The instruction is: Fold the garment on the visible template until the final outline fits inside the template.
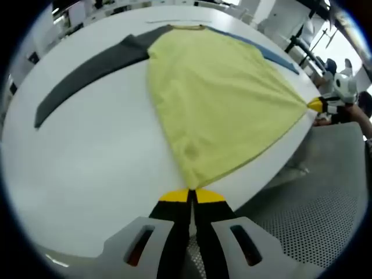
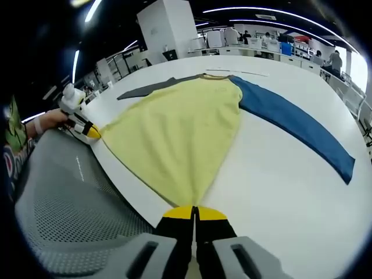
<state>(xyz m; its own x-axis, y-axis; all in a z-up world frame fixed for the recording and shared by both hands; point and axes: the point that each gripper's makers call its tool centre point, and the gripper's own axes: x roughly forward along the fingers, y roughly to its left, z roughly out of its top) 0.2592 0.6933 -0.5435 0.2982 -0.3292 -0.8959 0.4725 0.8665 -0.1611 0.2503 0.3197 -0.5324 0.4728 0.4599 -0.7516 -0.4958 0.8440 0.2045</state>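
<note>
A long-sleeved shirt lies spread on the white table point(image 1: 87, 168): yellow body point(image 1: 215, 99), dark grey sleeve point(image 1: 87, 72) and blue sleeve point(image 2: 296, 125). In the left gripper view my left gripper point(image 1: 192, 195) is shut on one bottom corner of the yellow hem at the table's near edge. My right gripper point(image 2: 194, 212) is shut on the other hem corner. The hem is stretched taut between them. The right gripper point(image 1: 318, 105) also appears at the right of the left gripper view, and the left gripper point(image 2: 87, 131) at the left of the right gripper view, held by a hand point(image 2: 49, 120).
A grey perforated chair seat point(image 2: 70, 203) sits against the table's near edge, under the hem. Desks, a white pillar point(image 2: 168, 29) and people stand far behind the table. Thin marks point(image 2: 241, 72) lie beyond the collar.
</note>
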